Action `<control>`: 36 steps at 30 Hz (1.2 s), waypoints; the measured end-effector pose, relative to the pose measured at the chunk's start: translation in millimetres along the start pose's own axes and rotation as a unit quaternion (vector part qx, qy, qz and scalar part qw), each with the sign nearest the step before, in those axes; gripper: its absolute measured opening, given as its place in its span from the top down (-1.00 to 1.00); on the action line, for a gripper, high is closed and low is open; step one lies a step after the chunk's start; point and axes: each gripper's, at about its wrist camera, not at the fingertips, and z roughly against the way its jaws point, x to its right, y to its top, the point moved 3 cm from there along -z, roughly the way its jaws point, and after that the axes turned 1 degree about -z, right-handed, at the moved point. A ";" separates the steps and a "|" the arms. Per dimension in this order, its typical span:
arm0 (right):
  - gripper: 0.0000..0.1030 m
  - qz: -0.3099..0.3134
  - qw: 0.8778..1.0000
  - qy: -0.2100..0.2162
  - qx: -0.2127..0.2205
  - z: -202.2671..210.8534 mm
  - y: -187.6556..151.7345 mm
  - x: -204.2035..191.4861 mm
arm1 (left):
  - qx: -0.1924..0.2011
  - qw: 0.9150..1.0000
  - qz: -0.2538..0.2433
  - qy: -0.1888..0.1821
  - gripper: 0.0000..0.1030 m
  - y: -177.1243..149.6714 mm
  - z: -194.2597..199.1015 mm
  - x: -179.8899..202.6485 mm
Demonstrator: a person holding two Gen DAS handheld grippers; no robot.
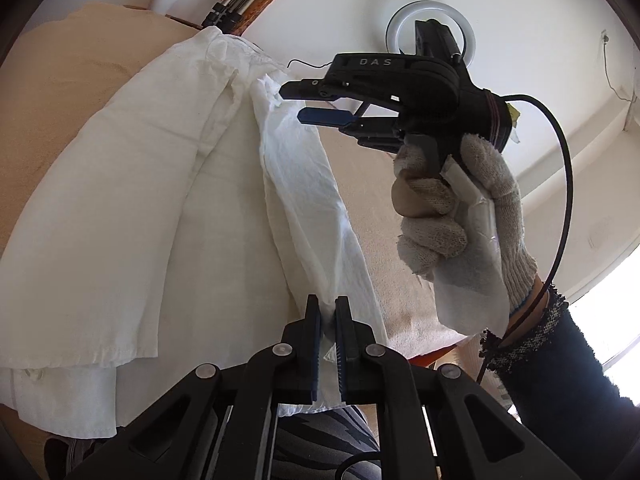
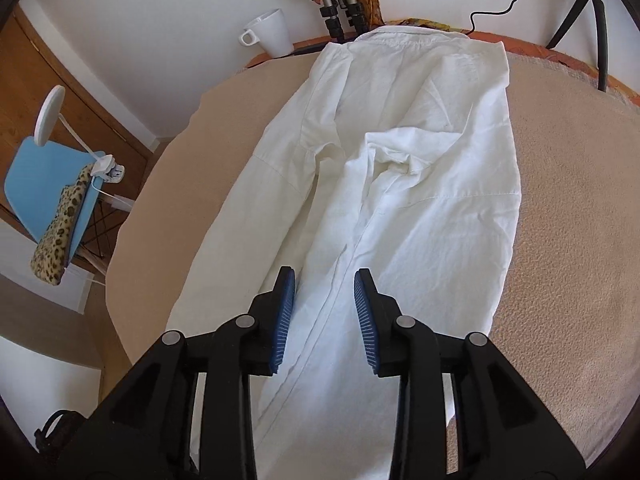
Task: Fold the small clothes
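A white shirt lies lengthwise on the beige-covered round table, collar end far, both sides folded toward the middle. My left gripper is shut on a raised fold of the shirt near the table's near edge. My right gripper is open and empty, hovering over the shirt's middle seam. In the left wrist view the right gripper shows side on, held by a gloved hand, jaws apart beside the lifted cloth's far end.
A white mug stands at the table's far edge, next to tripod legs. A black stand is at the far right. A blue chair with a leopard-print cloth stands left of the table.
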 end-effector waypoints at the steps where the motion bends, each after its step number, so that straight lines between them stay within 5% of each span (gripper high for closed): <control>1: 0.27 -0.011 1.000 0.002 0.019 16.3 -5.1 4.8 | -0.003 1.000 -0.001 0.003 0.94 0.2 -0.7 -0.2; 5: 0.26 -0.075 0.995 0.010 0.057 66.3 -46.5 36.4 | -0.010 1.000 -0.010 0.011 0.93 -1.8 2.9 0.4; 8: 0.26 -0.100 0.994 0.000 0.053 81.9 -91.4 52.8 | -0.013 0.999 -0.026 0.025 0.91 -0.6 5.1 -0.4; 11: 0.26 -0.124 0.991 0.036 0.034 83.2 -127.3 57.6 | -0.021 0.998 -0.044 0.041 0.89 -1.9 8.2 -3.0; 15: 0.26 -0.128 0.989 0.076 0.018 78.2 -157.2 49.5 | -0.023 0.997 -0.054 0.050 0.59 -6.0 22.8 -5.6; 23: 0.26 -0.147 0.984 0.103 0.002 65.4 -184.3 49.5 | 0.060 0.987 -0.068 0.132 0.05 12.1 94.5 -35.2; 26: 0.27 -0.165 0.978 0.128 0.002 60.9 -191.4 54.1 | 0.074 0.983 -0.036 0.162 0.05 21.0 109.6 -65.2; 29: 0.76 -0.174 0.969 0.173 -0.007 59.2 -193.2 48.5 | 0.076 0.984 0.002 0.161 0.05 27.1 113.0 -91.4; 33: 0.82 -0.185 0.958 0.216 0.022 74.8 -190.0 42.0 | 0.057 0.988 0.038 0.136 0.06 27.6 103.0 -113.6; 36: 0.82 -0.172 0.971 0.165 0.006 68.6 -194.6 42.5 | 0.038 0.991 0.062 0.113 0.13 20.7 91.8 -121.5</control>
